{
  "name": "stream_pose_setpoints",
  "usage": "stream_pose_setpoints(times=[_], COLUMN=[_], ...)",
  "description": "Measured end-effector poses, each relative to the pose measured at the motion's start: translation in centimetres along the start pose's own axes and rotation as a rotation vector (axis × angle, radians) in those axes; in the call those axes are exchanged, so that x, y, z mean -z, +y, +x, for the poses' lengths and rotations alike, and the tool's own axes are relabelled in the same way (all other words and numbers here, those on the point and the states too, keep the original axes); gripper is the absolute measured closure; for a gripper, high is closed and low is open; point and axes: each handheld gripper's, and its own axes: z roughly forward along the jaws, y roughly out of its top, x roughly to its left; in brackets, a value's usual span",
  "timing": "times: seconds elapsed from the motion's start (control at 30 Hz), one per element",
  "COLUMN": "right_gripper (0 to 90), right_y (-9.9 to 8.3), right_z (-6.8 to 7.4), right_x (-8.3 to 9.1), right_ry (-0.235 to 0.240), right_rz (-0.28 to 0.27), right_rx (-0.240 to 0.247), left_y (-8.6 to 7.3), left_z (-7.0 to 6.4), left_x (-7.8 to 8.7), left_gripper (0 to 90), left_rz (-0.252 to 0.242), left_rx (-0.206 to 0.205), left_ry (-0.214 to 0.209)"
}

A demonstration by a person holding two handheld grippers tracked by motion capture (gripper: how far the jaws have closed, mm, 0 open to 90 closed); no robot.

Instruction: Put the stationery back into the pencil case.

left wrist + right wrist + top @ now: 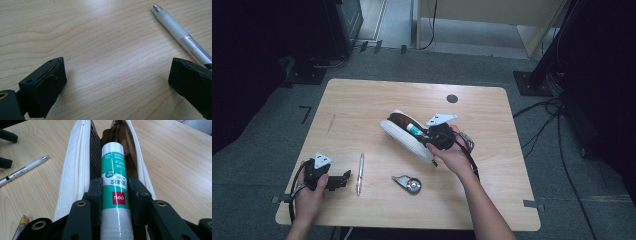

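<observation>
A white pencil case (404, 137) lies unzipped in the middle of the table, its brown lining showing (75, 170). My right gripper (428, 136) is shut on a green and white glue stick (115, 187), whose far end reaches into the case's mouth (414, 130). At the front left my left gripper (346, 179) rests on the table with its jaws wide apart and nothing between them (113, 82). A clear white pen (360, 173) lies just right of it, passing close to the right jaw (180, 35) and also visible at the left (22, 171).
A small grey metal and black object (409, 184) lies near the front edge, right of the pen. A dark round grommet (452, 98) sits at the table's back. Cables and black stands crowd the floor beyond the wooden table (362, 105).
</observation>
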Motion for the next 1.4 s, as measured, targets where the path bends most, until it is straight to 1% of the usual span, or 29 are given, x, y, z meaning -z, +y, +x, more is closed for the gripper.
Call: stream_pose_setpoints(times=[0.17,0.3,0.33,0.37,0.43,0.67,0.8,0.9,0.97,1.03,1.1,1.13,1.23,1.33,1.4], right_gripper=[66.2,66.2,66.2,66.2,66.2,66.2,66.1,66.1,66.1,66.1,66.1,66.1,66.1,66.1,66.1], right_y=[0.2,0.3,0.3,0.3,0.2,-0.4,-0.6,-0.6,-0.6,-0.4,-0.2,-0.2,0.0,-0.3,-0.5], right_z=[-0.2,-0.2,-0.2,-0.1,0.0,0.1,0.2,0.5,0.9,1.5,2.0,2.1,2.3,2.0,2.0], right_x=[0.5,1.3,1.4,1.5,1.7,1.1,0.8,0.6,0.8,1.2,1.6,1.6,1.3,0.4,0.1], right_ry=[0.003,-0.01,-0.011,-0.015,-0.023,-0.024,-0.007,-0.009,-0.014,-0.007,0.01,0.014,0.018,0.016,0.005], right_rz=[-0.012,-0.021,-0.024,-0.02,-0.011,0.014,0.026,0.041,0.024,-0.001,-0.021,-0.021,0.019,0.068,0.075], right_rx=[-0.035,-0.034,-0.025,-0.029,-0.014,-0.013,-0.007,0.025,0.071,0.101,0.116,0.117,0.112,0.086,0.074], left_y=[0.0,0.0,0.0,0.0,0.0,0.0,0.0,0.0,0.0,0.0,0.0,0.0,0.1,0.1,0.1], left_z=[0.0,0.0,0.0,0.0,0.0,0.0,0.0,0.0,0.0,0.0,0.0,0.0,0.0,0.0,0.0], left_x=[0.0,0.0,0.0,0.0,0.0,0.0,0.0,0.0,0.0,0.0,0.0,0.0,0.0,0.0,0.0], left_gripper=[1.6,1.6,1.5,1.6,1.5,1.6,1.6,1.6,1.6,1.5,1.5,1.5,1.6,1.6,1.5], left_rz=[0.0,0.0,0.0,0.0,0.0,0.0,0.0,0.0,0.0,0.0,0.0,0.0,0.002,0.002,0.002], left_rx=[0.001,0.001,0.001,0.0,-0.001,-0.001,-0.002,-0.003,-0.002,-0.003,-0.003,-0.003,-0.005,-0.006,-0.004], left_ry=[0.0,0.0,0.0,-0.003,-0.002,-0.002,-0.002,-0.003,-0.002,-0.002,-0.002,-0.002,-0.001,-0.001,-0.001])
